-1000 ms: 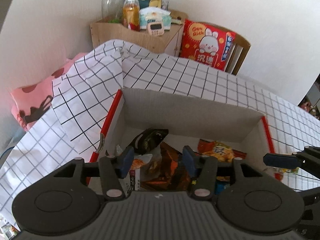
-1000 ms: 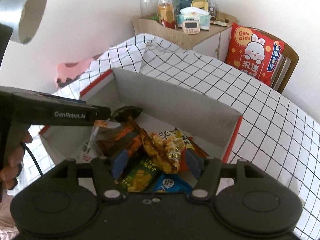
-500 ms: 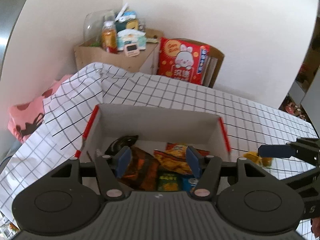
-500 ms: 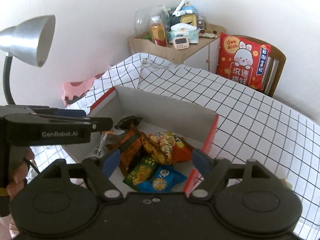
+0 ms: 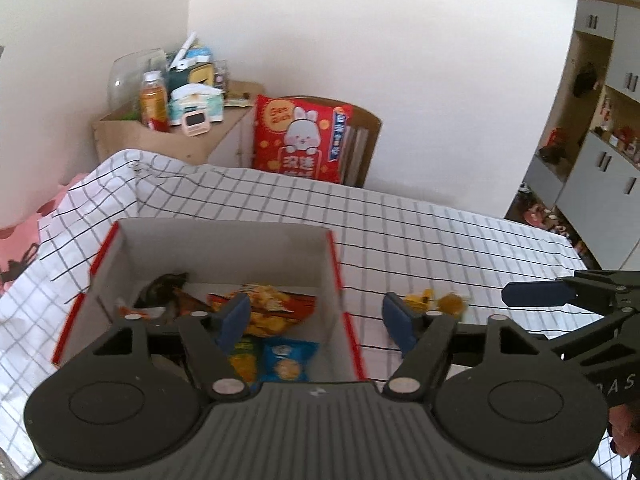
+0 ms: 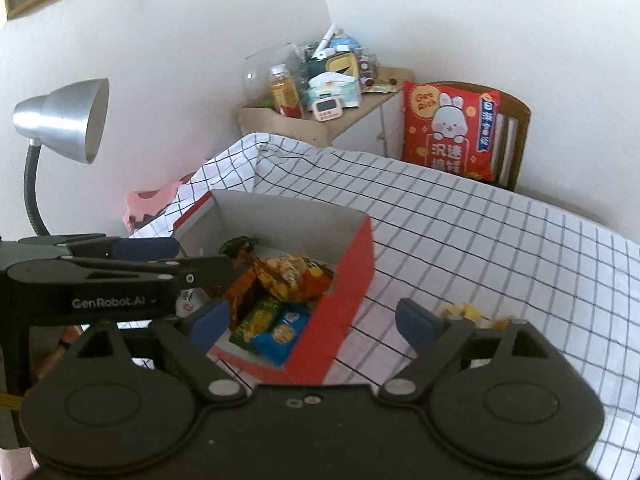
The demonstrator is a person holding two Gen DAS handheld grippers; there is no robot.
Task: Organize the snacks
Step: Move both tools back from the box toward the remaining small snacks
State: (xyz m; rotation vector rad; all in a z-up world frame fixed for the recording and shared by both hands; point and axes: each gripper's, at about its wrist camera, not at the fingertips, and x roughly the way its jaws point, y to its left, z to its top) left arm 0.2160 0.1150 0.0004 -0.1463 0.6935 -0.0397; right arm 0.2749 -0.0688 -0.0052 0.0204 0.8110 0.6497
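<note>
On the checked tablecloth point(image 5: 420, 224), the box point(image 5: 224, 240) holds most snacks; one yellow packet point(image 5: 436, 302) lies outside. Our left gripper point(image 5: 316, 318) and right gripper point(image 6: 312, 322) are opening, empty, likely to collect it.

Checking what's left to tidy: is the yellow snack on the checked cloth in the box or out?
Out. The yellow snack lies on the checked cloth, right of the box.
</note>
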